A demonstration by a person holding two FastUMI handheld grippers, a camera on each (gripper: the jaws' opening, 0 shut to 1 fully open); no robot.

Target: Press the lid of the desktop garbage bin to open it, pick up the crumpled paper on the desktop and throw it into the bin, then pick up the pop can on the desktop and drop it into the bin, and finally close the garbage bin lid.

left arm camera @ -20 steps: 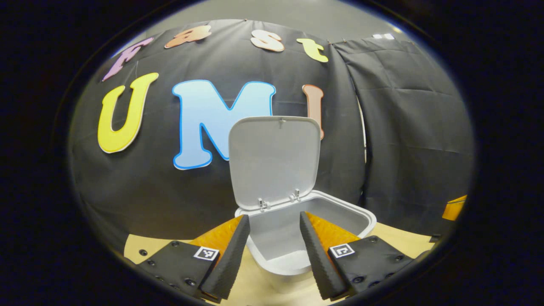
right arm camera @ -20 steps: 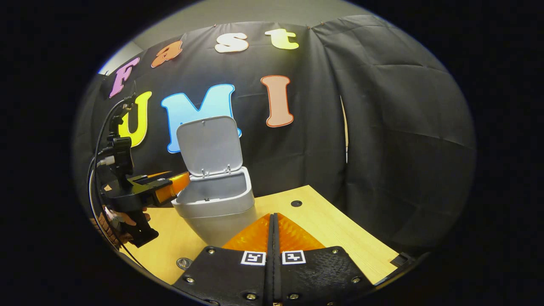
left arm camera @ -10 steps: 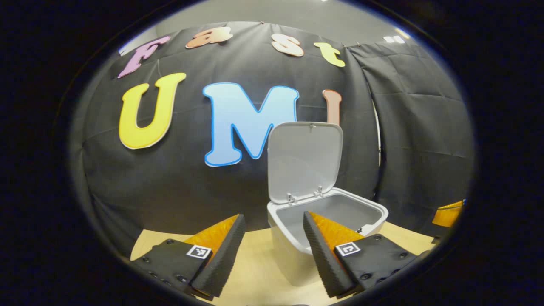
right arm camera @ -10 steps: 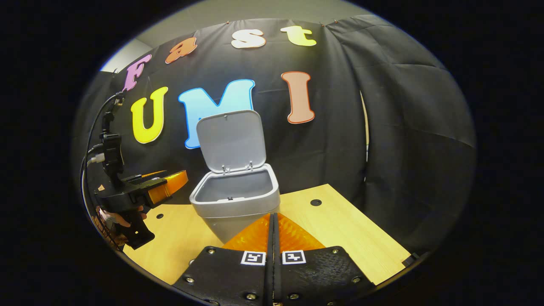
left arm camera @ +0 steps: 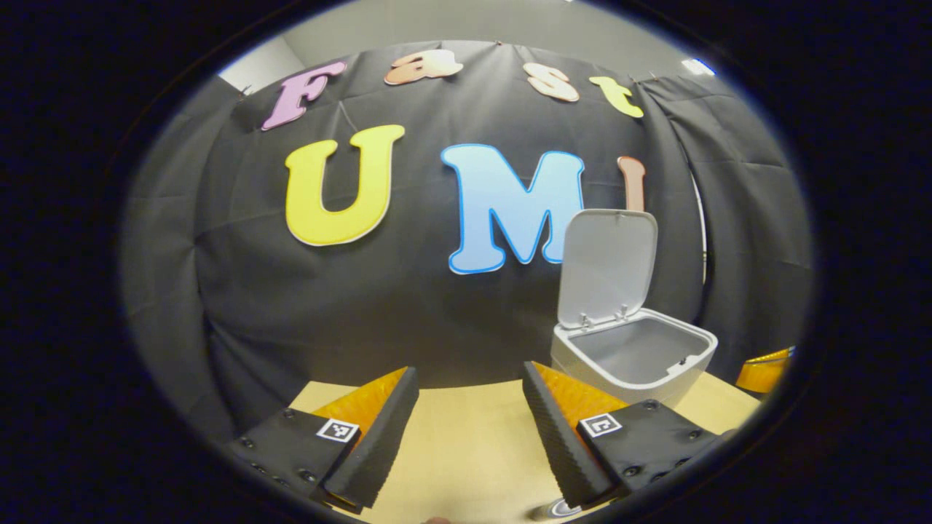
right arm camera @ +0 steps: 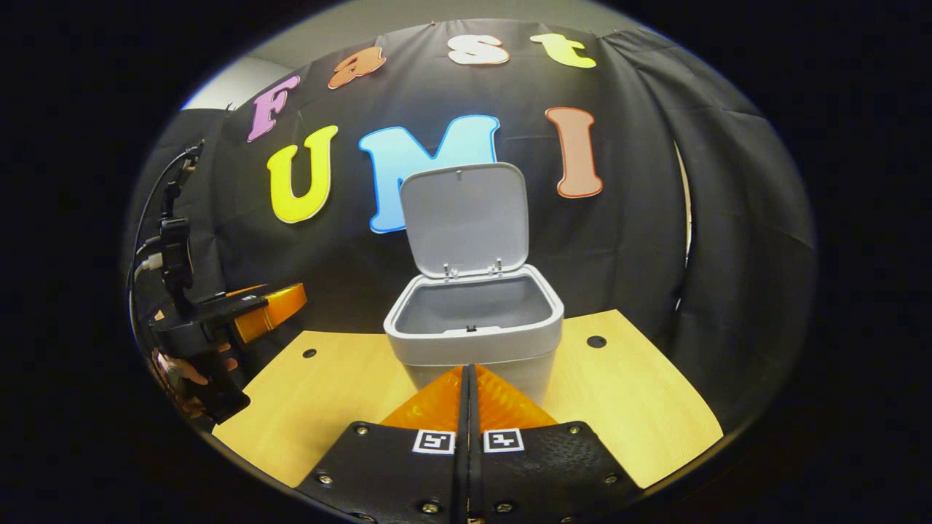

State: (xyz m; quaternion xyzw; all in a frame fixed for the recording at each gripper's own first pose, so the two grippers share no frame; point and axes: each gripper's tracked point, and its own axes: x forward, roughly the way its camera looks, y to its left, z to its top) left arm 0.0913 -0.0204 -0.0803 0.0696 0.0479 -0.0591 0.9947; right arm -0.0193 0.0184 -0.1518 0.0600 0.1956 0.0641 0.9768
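Centrally in the right gripper view, the bin [right arm camera: 473,342] is seen standing on the bench [right arm camera: 320,393], with its lid [right arm camera: 466,218] raised upright at the bin's back edge and its inside left open to view. Nothing can be made out inside the bin. The right claw [right arm camera: 466,407] is pressed together with no gap between its 2 fingers, nothing is pinched by it, and it is held just in front of the bin. The left claw [right arm camera: 280,309] is seen well to the left of the bin, held by a hand [right arm camera: 182,371] above the bench edge.

From the left gripper view, the bin [left arm camera: 633,356] is seen to the right, lid [left arm camera: 608,266] up. The left claw [left arm camera: 466,429] is spread wide and empty, with bare bench [left arm camera: 466,451] between its fingers, apart from the bin.
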